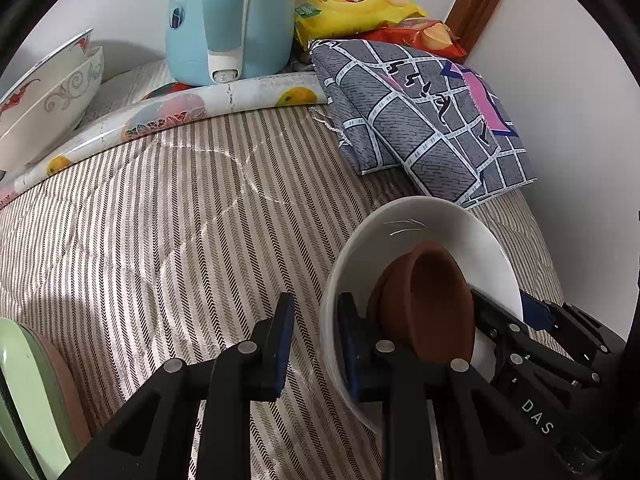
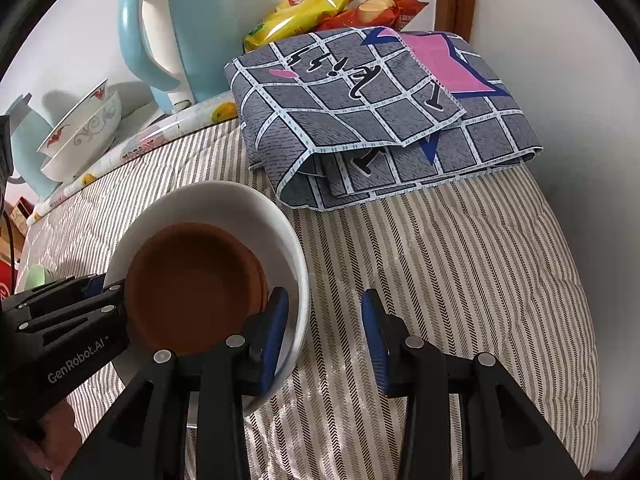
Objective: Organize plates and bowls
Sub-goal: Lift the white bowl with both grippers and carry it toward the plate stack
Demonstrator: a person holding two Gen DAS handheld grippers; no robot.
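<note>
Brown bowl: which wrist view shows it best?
The right wrist view. There the brown bowl faces the camera, its whole inside visible as it sits in the white bowl. The left wrist view shows it tilted edge-on, partly behind a finger.

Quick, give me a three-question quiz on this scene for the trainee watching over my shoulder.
1. True or false: the brown bowl sits inside the white bowl.
2. What lies beyond the folded grey cloth, by the wall? A) snack bags B) a stack of books C) a lamp
3. Fill in: the open fingers of the left hand-held gripper and of the right hand-held gripper each straddle the white bowl's ____.

Key: 1 true; 2 A; 3 rim.
</note>
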